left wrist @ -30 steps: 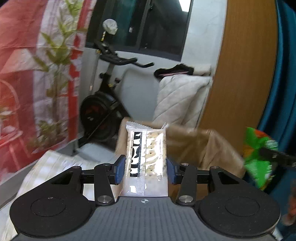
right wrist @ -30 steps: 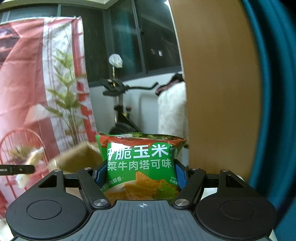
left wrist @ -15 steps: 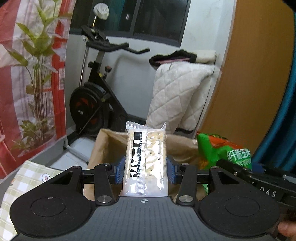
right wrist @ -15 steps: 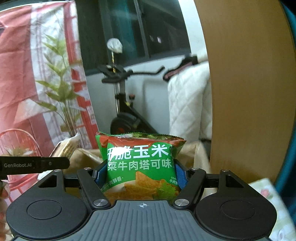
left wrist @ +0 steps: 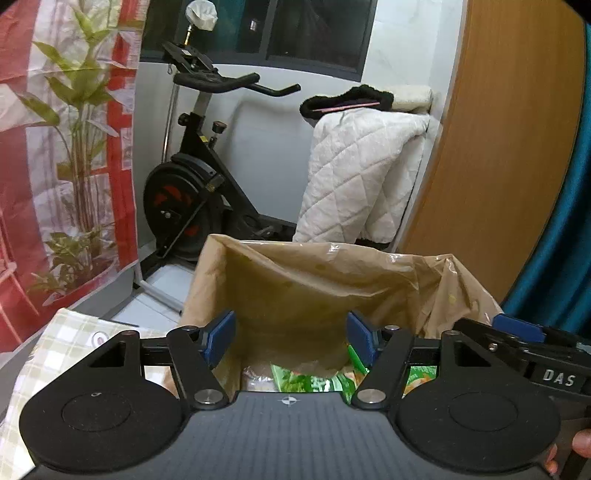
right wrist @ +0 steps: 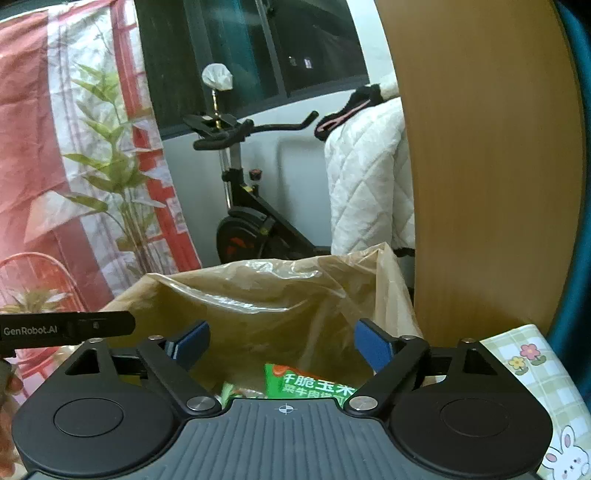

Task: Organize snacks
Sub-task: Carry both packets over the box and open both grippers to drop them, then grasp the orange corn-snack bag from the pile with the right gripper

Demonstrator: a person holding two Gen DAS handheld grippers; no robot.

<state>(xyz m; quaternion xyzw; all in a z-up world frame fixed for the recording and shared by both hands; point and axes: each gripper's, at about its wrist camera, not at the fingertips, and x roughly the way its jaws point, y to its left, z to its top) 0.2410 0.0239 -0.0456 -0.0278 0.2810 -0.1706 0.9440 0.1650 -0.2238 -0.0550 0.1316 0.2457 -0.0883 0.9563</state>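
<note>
Brown plastic bag (left wrist: 295, 280) gapes beneath both just-released hand-held grippers (left wrist: 291, 334) (right wrist: 282, 341) (exercise bike (left wrist: 192, 192) behind).

I see soft, even indoor light in both views, with a dark window (left wrist: 317, 33) behind. The brown bag (left wrist: 314, 280) shows faint glare. Fisheye bending curves the wooden panel (right wrist: 480, 166). Focus is sharp, without motion blur.

"GenRobot.AI" on left tongs (right wrist: 66, 328), "DAS" on right tongs (left wrist: 517, 354)
</note>
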